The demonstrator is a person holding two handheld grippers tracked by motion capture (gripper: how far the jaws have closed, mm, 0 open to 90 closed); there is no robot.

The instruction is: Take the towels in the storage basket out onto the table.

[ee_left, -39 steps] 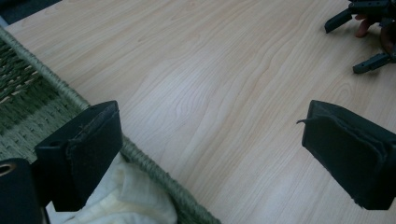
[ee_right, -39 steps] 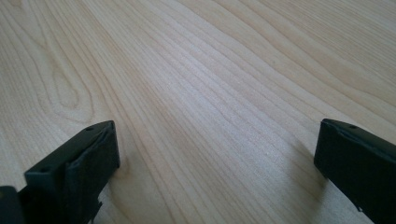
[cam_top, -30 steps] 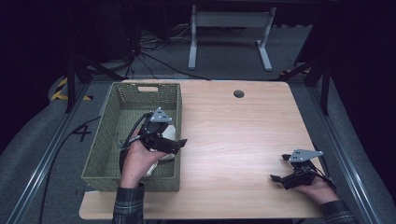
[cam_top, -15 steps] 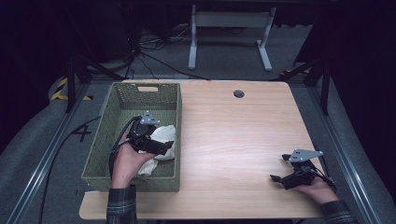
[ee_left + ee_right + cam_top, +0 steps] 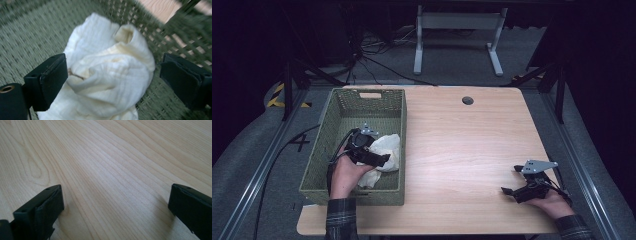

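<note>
A crumpled white cloth [image 5: 384, 152] [image 5: 110, 75] lies in the near right part of a green woven basket [image 5: 337, 117] on the table's left side. My left gripper [image 5: 379, 159] [image 5: 112, 77] is down inside the basket, open, with its jaws spread on either side of the cloth's top fold. My right gripper [image 5: 514, 182] [image 5: 115, 202] rests low over the wooden table [image 5: 462, 145] near its front right corner, open, with bare wood [image 5: 107, 170] between its jaws.
The basket's woven wall [image 5: 160, 30] stands close behind the cloth, toward the table's middle. A round cable hole [image 5: 467, 100] sits near the table's far edge. A metal stand [image 5: 457, 35] and cables lie on the floor beyond.
My left gripper has dropped from above the basket's right rim down into the basket and now straddles the cloth. The right gripper has stayed where it was.
</note>
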